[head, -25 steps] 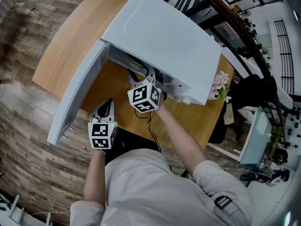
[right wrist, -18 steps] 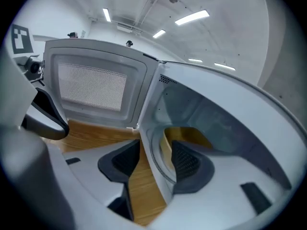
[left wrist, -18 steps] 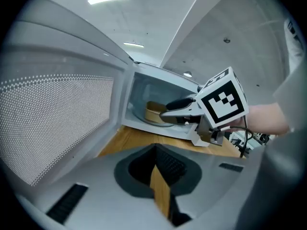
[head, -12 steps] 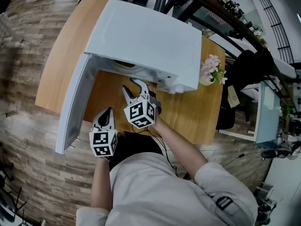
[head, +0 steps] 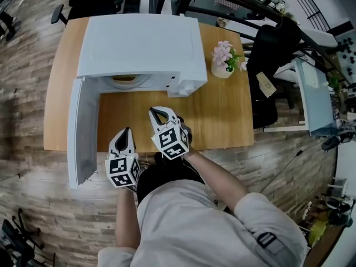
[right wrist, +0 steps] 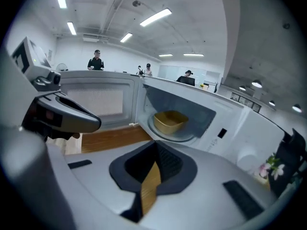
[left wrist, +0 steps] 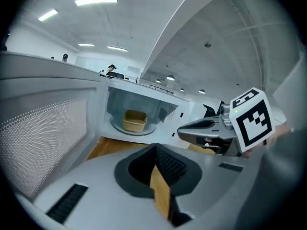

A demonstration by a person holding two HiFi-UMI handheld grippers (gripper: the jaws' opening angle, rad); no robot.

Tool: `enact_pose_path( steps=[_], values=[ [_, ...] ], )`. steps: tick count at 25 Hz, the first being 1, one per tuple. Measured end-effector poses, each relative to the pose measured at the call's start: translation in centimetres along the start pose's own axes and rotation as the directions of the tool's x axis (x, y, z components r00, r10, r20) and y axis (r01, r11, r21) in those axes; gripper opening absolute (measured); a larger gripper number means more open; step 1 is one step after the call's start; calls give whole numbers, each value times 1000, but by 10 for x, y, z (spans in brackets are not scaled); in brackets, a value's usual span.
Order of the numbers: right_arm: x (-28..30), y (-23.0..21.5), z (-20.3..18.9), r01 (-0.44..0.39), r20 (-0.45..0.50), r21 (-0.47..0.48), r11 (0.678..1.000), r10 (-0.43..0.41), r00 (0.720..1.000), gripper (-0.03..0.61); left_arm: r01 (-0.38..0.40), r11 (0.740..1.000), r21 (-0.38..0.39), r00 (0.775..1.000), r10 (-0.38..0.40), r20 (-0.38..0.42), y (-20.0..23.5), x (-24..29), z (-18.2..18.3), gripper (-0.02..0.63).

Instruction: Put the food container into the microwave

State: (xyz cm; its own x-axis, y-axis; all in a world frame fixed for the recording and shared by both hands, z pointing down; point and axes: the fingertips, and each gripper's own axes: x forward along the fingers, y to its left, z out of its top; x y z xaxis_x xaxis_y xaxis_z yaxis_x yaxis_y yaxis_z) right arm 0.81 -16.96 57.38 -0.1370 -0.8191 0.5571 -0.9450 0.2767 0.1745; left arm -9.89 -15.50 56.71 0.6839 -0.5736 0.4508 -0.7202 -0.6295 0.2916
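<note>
The wooden table (head: 222,113) bears a white microwave (head: 139,43), its door (head: 81,132) swung wide open, in front of which the right gripper (head: 159,112), jaws just closed on nothing, and the left gripper (head: 126,130), jaws together and empty, are held clear of the tan food container (right wrist: 170,121) sitting on the turntable (right wrist: 188,137) inside.

Left gripper (head: 127,131), right gripper (head: 157,112): side by side, jaws together, empty.

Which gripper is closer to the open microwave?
The right gripper: it sits further over the table toward the microwave, while the left gripper is back near the table's front edge.
</note>
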Motion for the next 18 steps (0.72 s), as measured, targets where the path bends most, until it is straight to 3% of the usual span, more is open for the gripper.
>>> enact_pose_path(
  steps=[8,18],
  values=[
    [-38,-25,-13,12,29,110,994,-15,999,3,39,998,56,999,-37,-29,-30,11,4,11],
    [-77,-65,-4,23,137,150,988,-44,990,3,42,995,87,999,-44,31,-70,30,38,11]
  ],
)
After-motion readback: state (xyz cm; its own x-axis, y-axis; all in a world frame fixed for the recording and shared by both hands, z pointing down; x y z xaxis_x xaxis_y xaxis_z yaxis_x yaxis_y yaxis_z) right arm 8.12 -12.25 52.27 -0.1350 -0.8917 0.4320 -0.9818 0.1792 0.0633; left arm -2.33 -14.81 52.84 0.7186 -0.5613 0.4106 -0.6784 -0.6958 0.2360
